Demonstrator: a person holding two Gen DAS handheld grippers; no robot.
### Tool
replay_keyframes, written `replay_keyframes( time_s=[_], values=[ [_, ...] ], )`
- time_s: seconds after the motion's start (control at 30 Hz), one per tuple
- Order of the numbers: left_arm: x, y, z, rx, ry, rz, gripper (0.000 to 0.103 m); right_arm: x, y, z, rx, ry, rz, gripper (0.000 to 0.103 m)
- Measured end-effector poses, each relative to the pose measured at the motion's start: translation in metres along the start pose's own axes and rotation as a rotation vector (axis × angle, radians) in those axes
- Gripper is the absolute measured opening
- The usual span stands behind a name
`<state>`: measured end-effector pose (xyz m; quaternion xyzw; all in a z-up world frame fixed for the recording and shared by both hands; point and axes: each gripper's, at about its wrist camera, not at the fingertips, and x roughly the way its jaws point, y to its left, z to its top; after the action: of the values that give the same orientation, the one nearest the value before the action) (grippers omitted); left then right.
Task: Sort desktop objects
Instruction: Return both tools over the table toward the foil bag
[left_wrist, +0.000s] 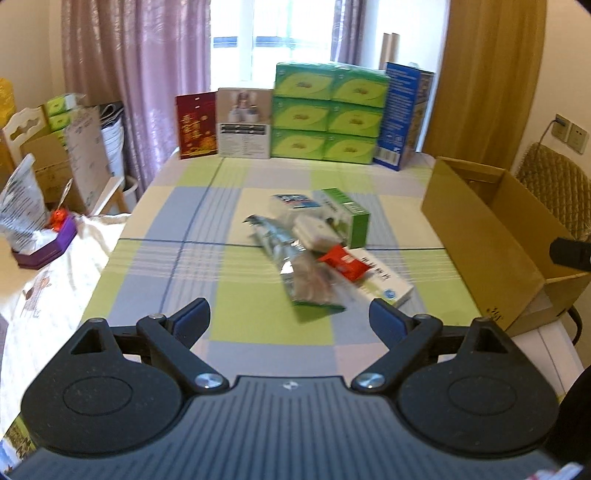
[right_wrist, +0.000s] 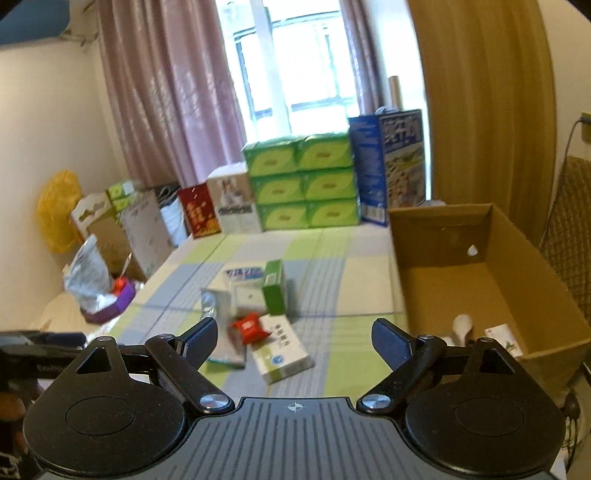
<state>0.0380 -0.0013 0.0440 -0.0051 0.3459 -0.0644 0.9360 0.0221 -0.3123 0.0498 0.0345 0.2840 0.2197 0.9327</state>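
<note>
A small heap lies mid-table on the checked cloth: a silver-green foil pouch (left_wrist: 295, 262), a red snack packet (left_wrist: 343, 263), a white flat medicine box (left_wrist: 384, 282), a green carton (left_wrist: 349, 216), a white square case (left_wrist: 314, 229) and a blue-white packet (left_wrist: 295, 201). My left gripper (left_wrist: 290, 319) hovers open just short of the pouch, holding nothing. My right gripper (right_wrist: 293, 341) is open and empty above the table's near right, with the red packet (right_wrist: 249, 328) and white box (right_wrist: 282, 354) ahead left. The open cardboard box (right_wrist: 443, 236) holds a white spoon-like item (right_wrist: 463, 325) and a card (right_wrist: 506, 338).
Stacked green tissue packs (left_wrist: 327, 112), a blue carton (left_wrist: 402, 114), a white box (left_wrist: 243, 123) and a red card (left_wrist: 196, 125) line the table's far edge. A purple tray with a foil bag (left_wrist: 40, 243) sits left. A woven chair (left_wrist: 557, 184) stands behind the cardboard box.
</note>
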Motion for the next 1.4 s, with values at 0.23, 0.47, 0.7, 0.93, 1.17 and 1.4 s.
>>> replay_keyframes(
  time_s=[0.23, 0.47, 0.7, 0.93, 1.17, 1.4],
  values=[
    [0.0, 0.021, -0.004, -0.024, 0.008, 0.018, 0.092, 0.022, 0.016, -0.014, -0.056, 0.058, 0.015, 0.091],
    [0.01, 0.023, -0.002, -0.02, 0.025, 0.01, 0.092, 0.047, 0.026, -0.026, -0.11, 0.099, 0.03, 0.093],
    [0.037, 0.016, 0.004, 0.025, 0.06, -0.024, 0.092, 0.083, 0.025, -0.035, -0.15, 0.154, 0.039, 0.093],
    [0.078, 0.012, 0.013, 0.045, 0.105, -0.072, 0.092, 0.129, 0.014, -0.039, -0.173, 0.21, 0.038, 0.093],
    [0.126, 0.014, 0.015, 0.027, 0.156, -0.118, 0.088, 0.178, 0.008, -0.042, -0.234, 0.27, 0.045, 0.093],
    [0.165, 0.015, 0.013, 0.015, 0.191, -0.152, 0.077, 0.218, 0.001, -0.045, -0.248, 0.344, 0.046, 0.093]
  ],
)
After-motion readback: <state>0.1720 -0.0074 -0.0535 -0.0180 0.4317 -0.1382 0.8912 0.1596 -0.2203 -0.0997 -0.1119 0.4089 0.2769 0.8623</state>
